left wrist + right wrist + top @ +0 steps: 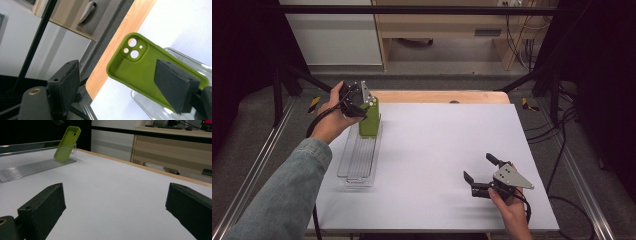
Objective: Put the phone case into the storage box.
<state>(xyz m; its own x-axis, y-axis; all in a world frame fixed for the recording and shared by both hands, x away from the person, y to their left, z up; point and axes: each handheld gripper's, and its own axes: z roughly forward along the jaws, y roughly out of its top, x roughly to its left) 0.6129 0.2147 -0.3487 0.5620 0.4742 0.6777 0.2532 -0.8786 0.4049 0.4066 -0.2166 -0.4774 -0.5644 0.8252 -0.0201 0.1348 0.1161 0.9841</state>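
A lime-green phone case stands tilted at the far end of a clear ribbed tray, at the left of the white table top. My left gripper hovers at the case's top, held by a hand in a denim sleeve. In the left gripper view the case shows its hollow inside and camera holes. It lies between wide-apart jaws of the left gripper, with one pad in front of it. My right gripper stands open and holds nothing at the front right. From the right gripper the case leans on the tray's end wall.
A wooden table edge shows behind the white surface. Black frame bars and cables run along both sides. A cabinet and wooden furniture stand beyond the table.
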